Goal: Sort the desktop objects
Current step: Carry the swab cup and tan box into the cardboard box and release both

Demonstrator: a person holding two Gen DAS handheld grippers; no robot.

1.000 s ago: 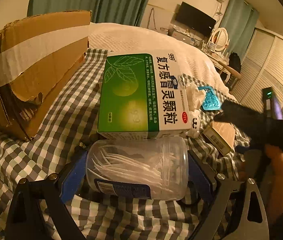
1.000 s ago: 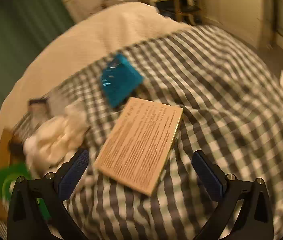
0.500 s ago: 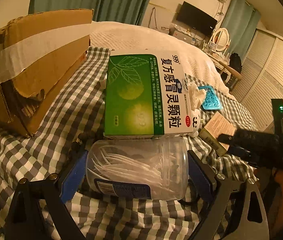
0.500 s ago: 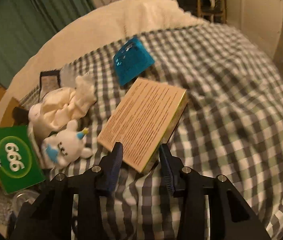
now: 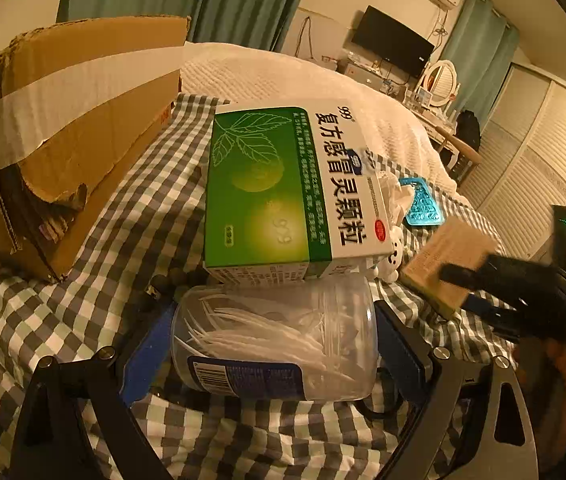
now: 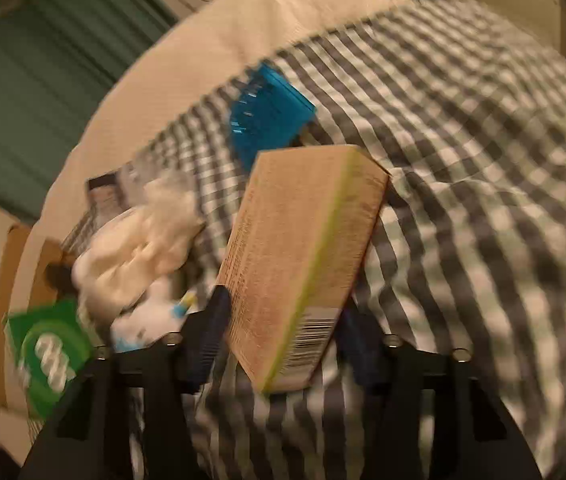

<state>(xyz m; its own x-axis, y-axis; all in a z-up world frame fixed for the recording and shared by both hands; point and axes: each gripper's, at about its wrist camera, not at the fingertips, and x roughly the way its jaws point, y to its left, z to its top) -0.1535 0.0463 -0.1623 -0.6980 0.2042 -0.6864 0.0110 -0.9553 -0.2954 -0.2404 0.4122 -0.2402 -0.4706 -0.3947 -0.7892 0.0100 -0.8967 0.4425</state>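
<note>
Now the right claw (image 6: 281, 342) is clamped on the tan box (image 6: 303, 256), lifted and tilted off the checkered bed (image 6: 483, 200); half a second ago it lay flat there. Blue pack (image 6: 267, 120) just beyond its far end, white plush (image 6: 139, 248) to the claw's left. Left claw (image 5: 275, 344) unchanged, closed on the clear jar (image 5: 275, 336), green box (image 5: 283, 188) touching it just ahead.
</note>
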